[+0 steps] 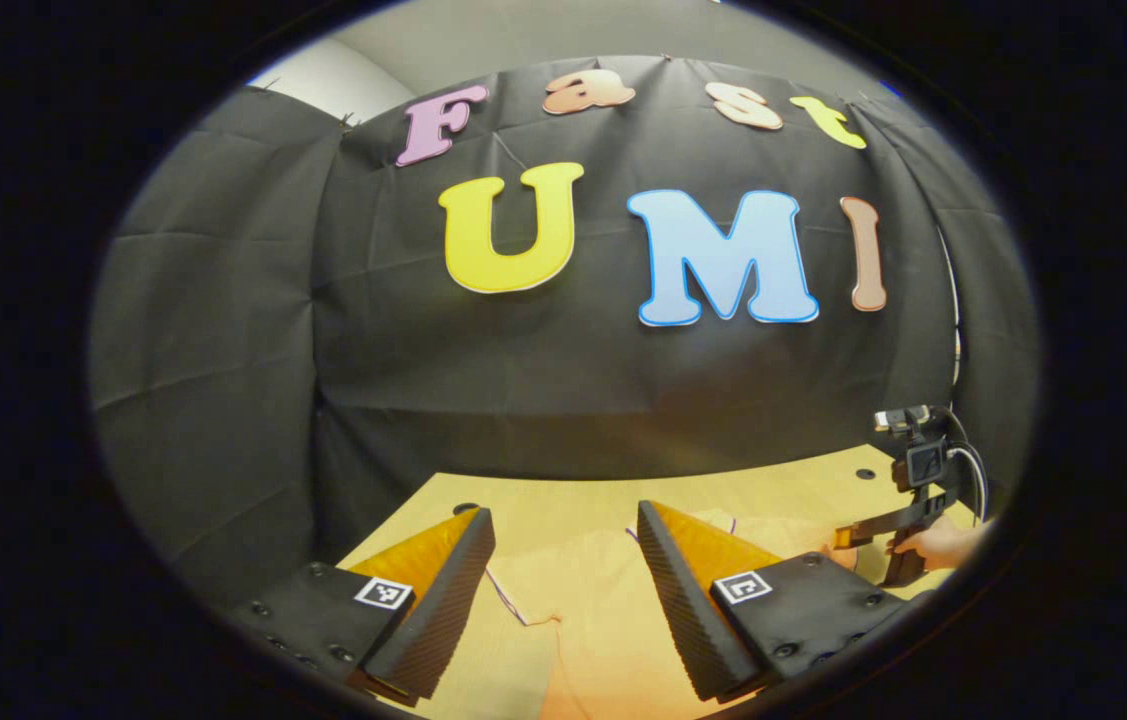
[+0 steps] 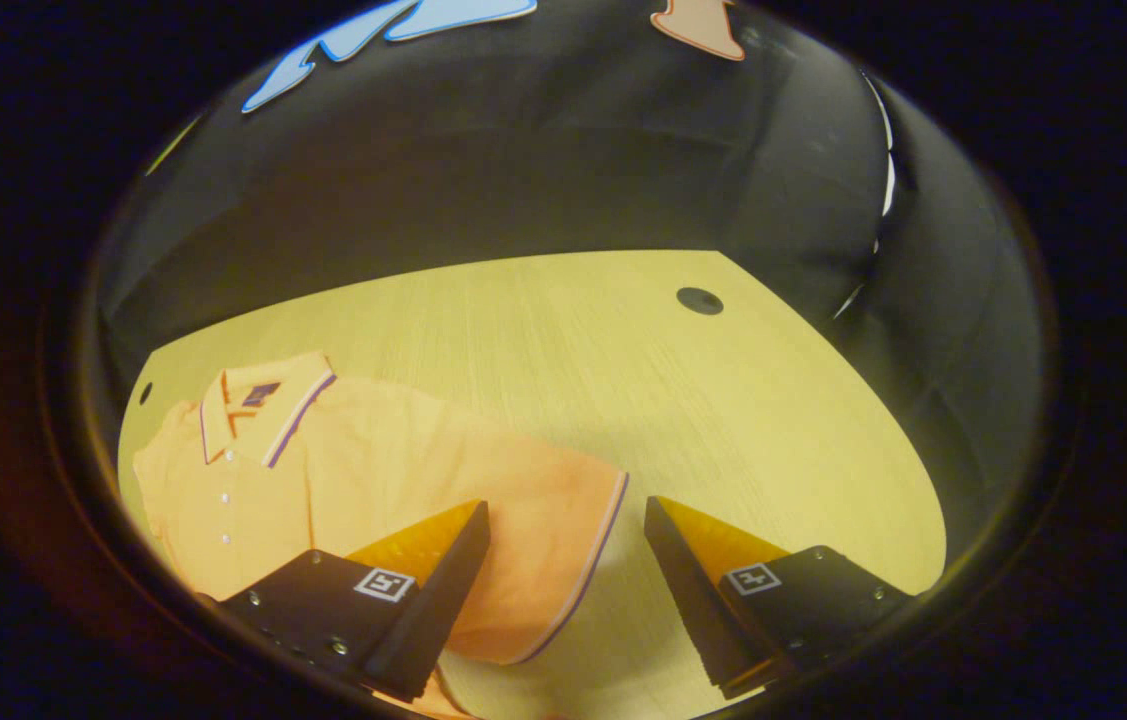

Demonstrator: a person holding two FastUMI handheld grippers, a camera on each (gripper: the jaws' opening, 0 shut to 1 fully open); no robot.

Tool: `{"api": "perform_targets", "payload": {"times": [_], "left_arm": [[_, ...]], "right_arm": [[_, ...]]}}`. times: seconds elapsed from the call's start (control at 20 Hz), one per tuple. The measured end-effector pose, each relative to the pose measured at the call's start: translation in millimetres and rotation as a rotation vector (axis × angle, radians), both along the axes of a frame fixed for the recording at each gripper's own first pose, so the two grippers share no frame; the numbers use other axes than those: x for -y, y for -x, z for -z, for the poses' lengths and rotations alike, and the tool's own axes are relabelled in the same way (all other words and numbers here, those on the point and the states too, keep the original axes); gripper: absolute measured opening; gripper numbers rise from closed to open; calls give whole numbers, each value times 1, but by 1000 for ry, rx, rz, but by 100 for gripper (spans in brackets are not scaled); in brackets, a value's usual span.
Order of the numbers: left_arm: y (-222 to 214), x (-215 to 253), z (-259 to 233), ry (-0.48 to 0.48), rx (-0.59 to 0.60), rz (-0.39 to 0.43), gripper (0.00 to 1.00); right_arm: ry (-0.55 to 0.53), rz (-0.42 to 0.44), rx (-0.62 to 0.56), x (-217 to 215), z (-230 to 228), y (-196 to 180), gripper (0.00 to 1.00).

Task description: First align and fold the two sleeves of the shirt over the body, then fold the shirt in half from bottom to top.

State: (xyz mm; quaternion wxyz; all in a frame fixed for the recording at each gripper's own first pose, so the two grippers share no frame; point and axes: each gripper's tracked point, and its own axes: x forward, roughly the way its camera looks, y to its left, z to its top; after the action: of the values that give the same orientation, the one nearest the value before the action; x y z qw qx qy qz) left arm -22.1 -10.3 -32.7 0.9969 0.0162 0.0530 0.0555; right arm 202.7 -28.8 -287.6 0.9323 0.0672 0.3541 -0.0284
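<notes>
An orange polo shirt (image 2: 393,470) lies flat on the wooden table (image 2: 623,350), collar toward the far left and one sleeve (image 2: 553,540) spread out with its striped cuff edge between my fingers. My right gripper (image 2: 568,525) hovers open just above that sleeve's cuff. In the left gripper view, my left gripper (image 1: 563,535) is open over the shirt (image 1: 583,620) near a purple-trimmed edge. The right gripper (image 1: 858,535) with a hand on it appears at the far right, low over the cloth.
The table (image 1: 783,480) reaches back to the black cloth wall. A round hole (image 2: 699,300) sits in the tabletop at the far right, and another one (image 1: 865,473) is near the back edge. A cable hangs along the right wall.
</notes>
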Motion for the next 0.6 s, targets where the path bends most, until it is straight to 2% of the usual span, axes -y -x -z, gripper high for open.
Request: {"api": "perform_targets", "payload": {"times": [0.2, 0.3, 0.35, 0.45, 0.5, 0.55, 0.6], "left_arm": [[6, -1, 0, -2, -2, -7, 94], [9, -1, 1, -1, 0, -12, 94], [11, -2, 1, -1, 1, -15, 94], [13, -4, 1, 2, 2, -23, 94], [15, -4, 1, 4, 3, -26, 94], [17, -5, 1, 6, 3, -31, 94], [18, -6, 1, 7, 4, -34, 94]], "right_arm": [[-6, -7, -12, -2, 4, -2, 97], [-48, -13, -23, -12, 7, -2, 90], [-58, -5, -28, -12, 7, -2, 78], [-65, 2, -29, -9, 2, -1, 68], [-70, 4, -31, -10, 6, -3, 51], [-69, 2, -27, -9, 5, -4, 39], [-77, 5, -29, -9, 5, -4, 39]]}}
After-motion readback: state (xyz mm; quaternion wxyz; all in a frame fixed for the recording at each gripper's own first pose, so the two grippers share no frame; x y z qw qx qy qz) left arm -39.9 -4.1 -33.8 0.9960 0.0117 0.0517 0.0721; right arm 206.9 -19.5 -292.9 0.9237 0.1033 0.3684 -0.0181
